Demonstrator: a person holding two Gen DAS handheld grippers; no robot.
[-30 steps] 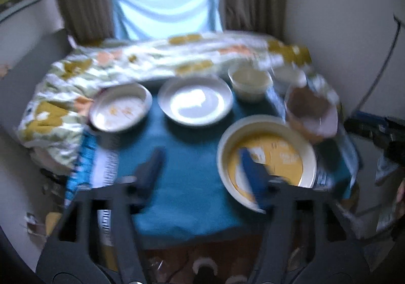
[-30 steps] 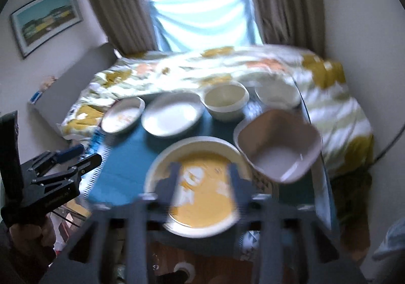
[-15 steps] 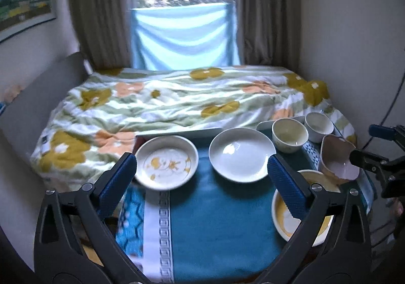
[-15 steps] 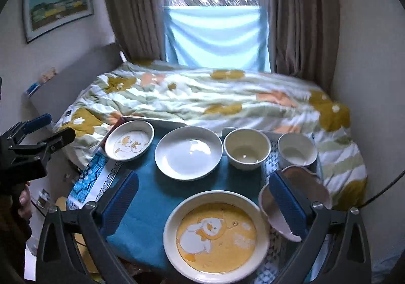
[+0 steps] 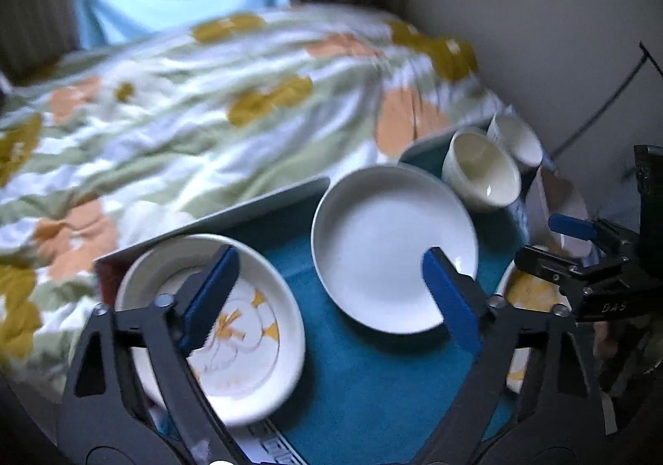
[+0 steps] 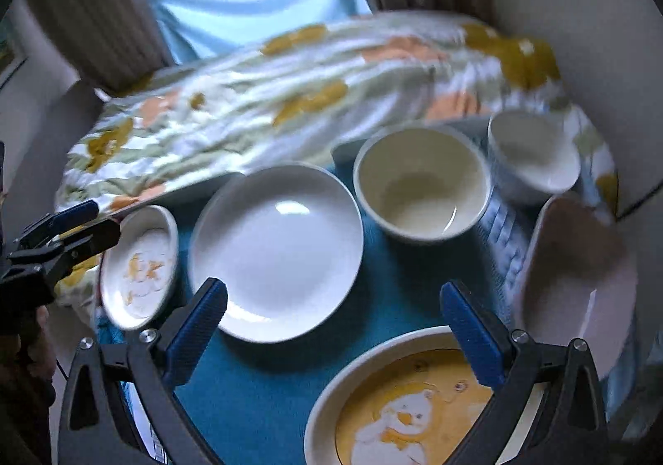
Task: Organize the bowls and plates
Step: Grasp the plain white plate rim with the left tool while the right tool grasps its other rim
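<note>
Both tools brought down over the dishes since half a second ago; nothing lifted or stacked yet.

Working left to right, we note the left tool (image 5: 325,295) now hangs closer over the counter (image 5: 352,382) than before. Its jaws have narrowed slightly but stand wide and empty, one finger over the small printed plate (image 5: 248,349), the other over the near edge of the plain white plate (image 5: 389,241); we cannot confirm contact. The right tool (image 6: 333,336) has likewise dropped nearer, its jaws at almost full width, holding nothing, spanning the gap between the white plate and the large bear plate (image 6: 406,411). Beyond sit the cream bowl (image 6: 418,187), a white bowl (image 6: 534,150) and a pink dish (image 6: 576,274), all separate. We judge sorting has barely begun.
</note>
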